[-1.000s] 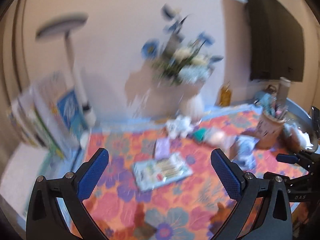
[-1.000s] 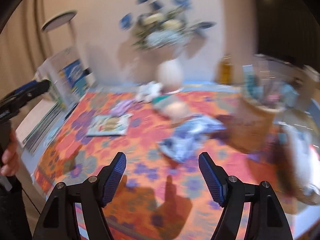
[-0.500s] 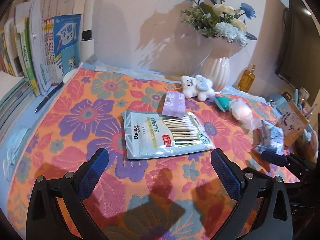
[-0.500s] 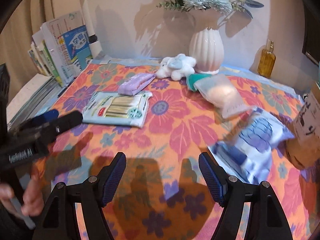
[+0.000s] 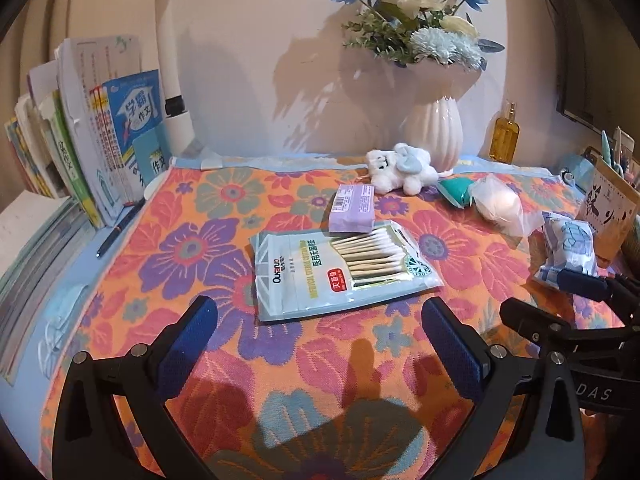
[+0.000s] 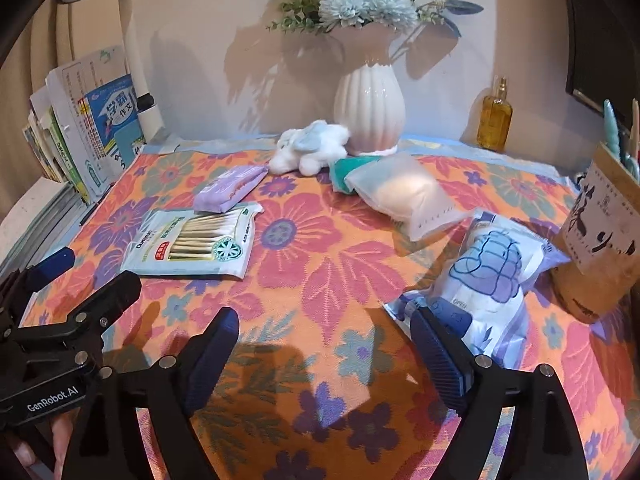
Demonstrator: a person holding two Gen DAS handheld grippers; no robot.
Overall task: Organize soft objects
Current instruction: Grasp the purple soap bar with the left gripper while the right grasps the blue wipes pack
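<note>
Soft packs lie on the flowered cloth (image 5: 192, 248). A cotton swab pack (image 5: 340, 268) lies just ahead of my left gripper (image 5: 320, 344), which is open and empty above the cloth. Behind it are a purple pack (image 5: 352, 208) and a white plush toy (image 5: 400, 168). My right gripper (image 6: 326, 356) is opening, with only cloth between its jaws. A blue-and-white bag (image 6: 492, 272) lies by its right finger (image 6: 440, 352). A clear pouch (image 6: 404, 196) and a teal item (image 6: 340, 172) lie further back. The swab pack (image 6: 192, 240) shows at the left.
A white vase (image 5: 434, 132) with flowers stands at the back wall, and an amber bottle (image 5: 504, 136) is to its right. Books (image 5: 92, 128) and a lamp stem (image 5: 172, 80) stand at the left, with a pen (image 5: 120, 228) beside them. A paper pen holder (image 6: 600, 240) stands at the right.
Both grippers have come down toward the table and then steadied, so the packs now look nearer. The right jaws stand wider than half a second ago.
</note>
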